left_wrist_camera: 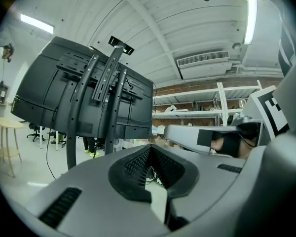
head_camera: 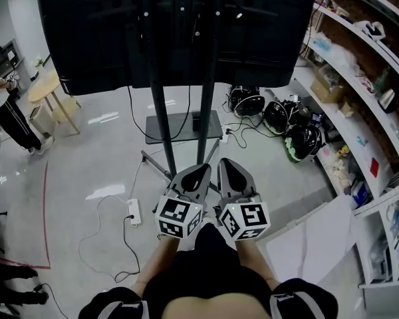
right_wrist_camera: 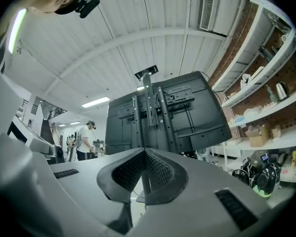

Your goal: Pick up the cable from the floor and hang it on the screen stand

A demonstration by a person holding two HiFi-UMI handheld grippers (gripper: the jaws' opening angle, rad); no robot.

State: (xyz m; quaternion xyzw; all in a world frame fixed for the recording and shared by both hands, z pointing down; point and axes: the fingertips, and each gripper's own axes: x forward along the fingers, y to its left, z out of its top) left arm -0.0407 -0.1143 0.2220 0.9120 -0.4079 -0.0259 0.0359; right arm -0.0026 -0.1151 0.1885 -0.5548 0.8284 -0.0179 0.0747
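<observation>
Both pairs of jaws were pressed together at the tips with nothing between them. My left gripper (left_wrist_camera: 150, 149) (head_camera: 201, 171) and my right gripper (right_wrist_camera: 144, 154) (head_camera: 227, 166) were held side by side, nearly touching, in front of my lap, each with its marker cube toward me. Both pointed at the black metal screen stand (head_camera: 161, 125) (left_wrist_camera: 111, 93) (right_wrist_camera: 150, 112), whose two upright poles rose from a flat dark base plate (head_camera: 183, 126) and carried the large black screen (head_camera: 179, 25), seen from the back. The thin dark cable (head_camera: 93, 205) lay in loose loops on the glossy grey floor (head_camera: 93, 145), running from a white power strip (head_camera: 133, 212) to the left of my grippers, apart from either pair of jaws. White shelving (head_camera: 359, 131) stacked with boxes and small goods lined the wall to the right. At far left a person stood beside a round wooden desk (head_camera: 43, 85).
</observation>
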